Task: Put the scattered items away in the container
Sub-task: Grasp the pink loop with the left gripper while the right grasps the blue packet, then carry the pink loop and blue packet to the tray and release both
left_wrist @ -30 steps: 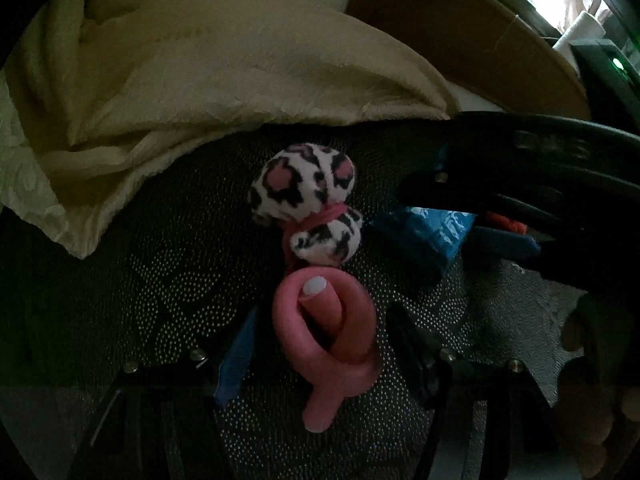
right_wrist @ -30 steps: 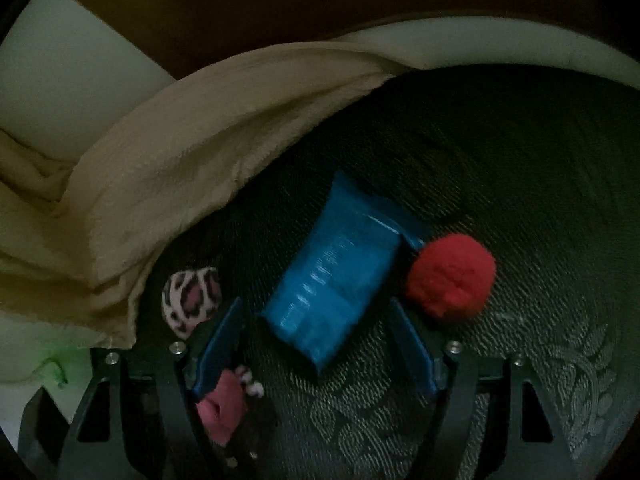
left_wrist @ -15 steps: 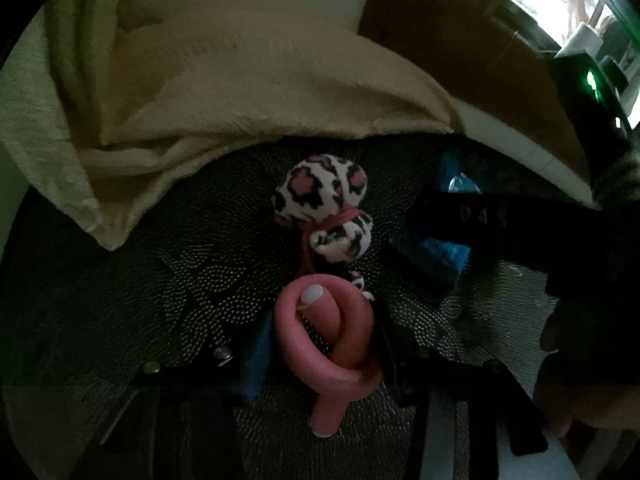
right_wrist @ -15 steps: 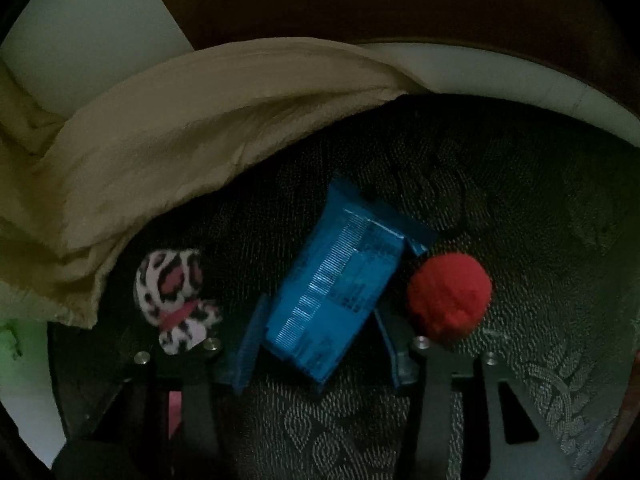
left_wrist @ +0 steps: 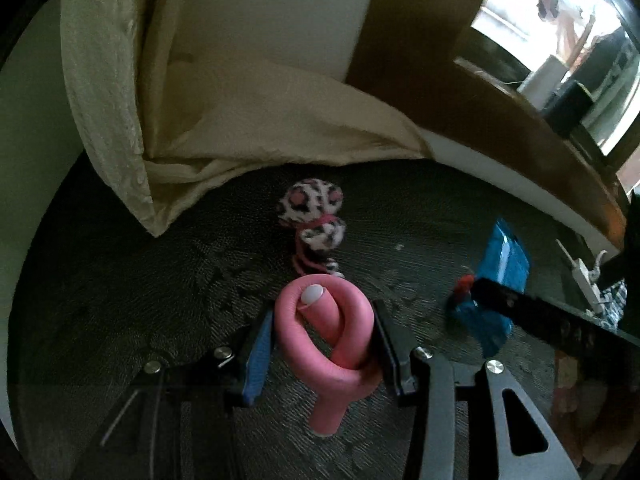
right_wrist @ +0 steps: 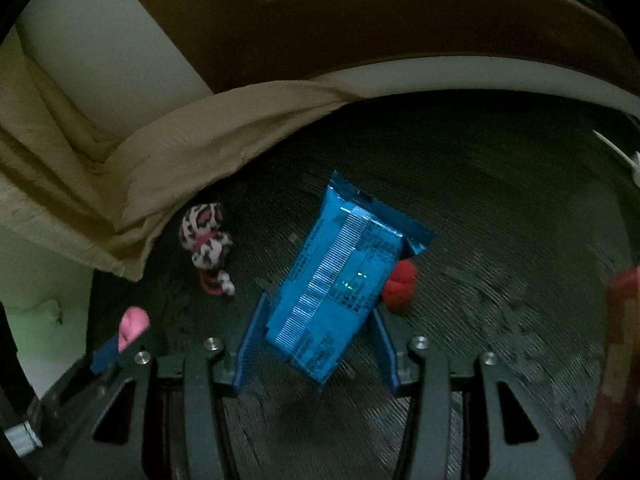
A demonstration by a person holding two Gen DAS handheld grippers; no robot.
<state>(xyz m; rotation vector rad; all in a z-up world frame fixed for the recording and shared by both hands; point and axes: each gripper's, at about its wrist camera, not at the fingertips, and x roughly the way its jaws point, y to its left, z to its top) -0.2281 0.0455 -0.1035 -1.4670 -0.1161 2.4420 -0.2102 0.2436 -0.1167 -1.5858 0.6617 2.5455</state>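
Note:
My left gripper (left_wrist: 322, 340) is shut on a pink looped foam roller (left_wrist: 326, 344) and holds it above the dark patterned carpet (left_wrist: 120, 300). A leopard-print plush toy (left_wrist: 314, 220) lies on the carpet beyond it; it also shows in the right wrist view (right_wrist: 206, 244). My right gripper (right_wrist: 316, 340) is shut on a blue snack packet (right_wrist: 340, 280), lifted off the carpet. A red pompom ball (right_wrist: 400, 284) lies on the carpet behind the packet's right edge. The container is not in view.
A beige curtain (left_wrist: 240, 112) drapes onto the carpet at the back left. A white baseboard (left_wrist: 500, 172) and a wooden frame (left_wrist: 420, 60) run along the back. A white power strip (left_wrist: 586, 280) lies at the far right.
Both grippers have closed on their items and lifted them. The pink roller and the blue packet have risen off the carpet, and the views have pulled back from the plush toy and red ball.

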